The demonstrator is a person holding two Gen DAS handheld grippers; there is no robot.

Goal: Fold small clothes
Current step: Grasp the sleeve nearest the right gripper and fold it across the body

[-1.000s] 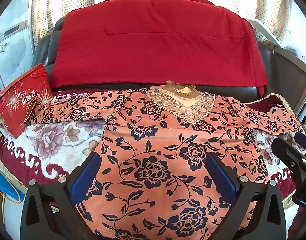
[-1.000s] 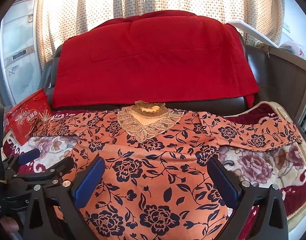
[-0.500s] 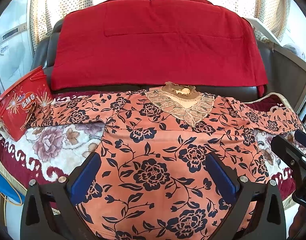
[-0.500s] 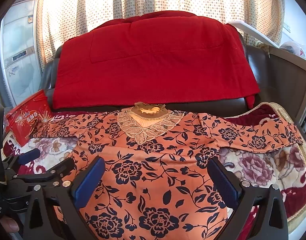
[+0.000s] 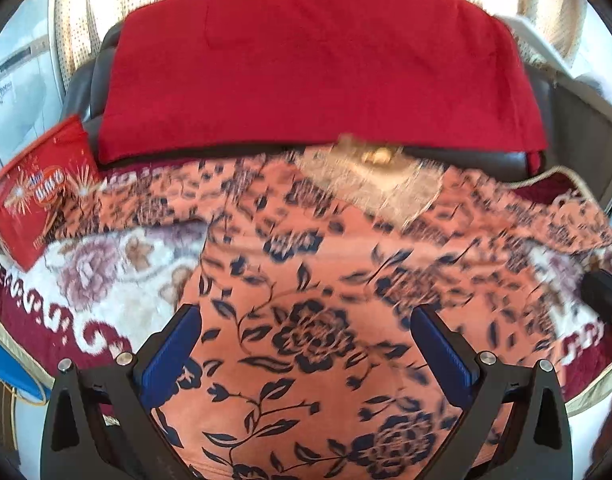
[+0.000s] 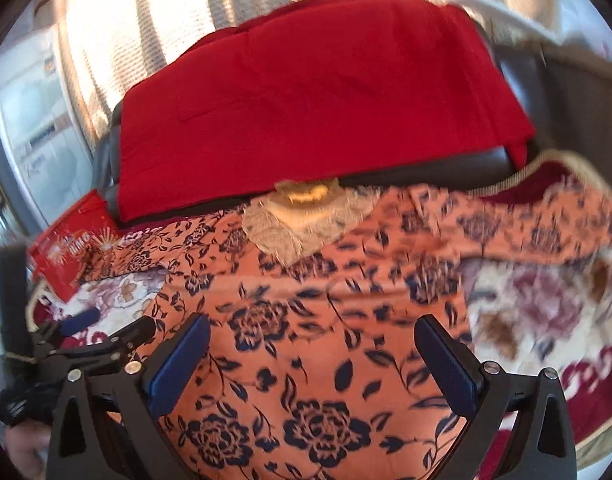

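floral blouse spread flat, left claw wide open, right claw wide open, both empty

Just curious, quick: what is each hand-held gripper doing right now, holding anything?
Left hand-held gripper: open, holding nothing, above the orange floral-print blouse.
Right hand-held gripper: open, holding nothing, above the same blouse.

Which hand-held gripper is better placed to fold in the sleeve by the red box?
Left. The left hand-held gripper hangs open over the shirt nearer that sleeve and red box.
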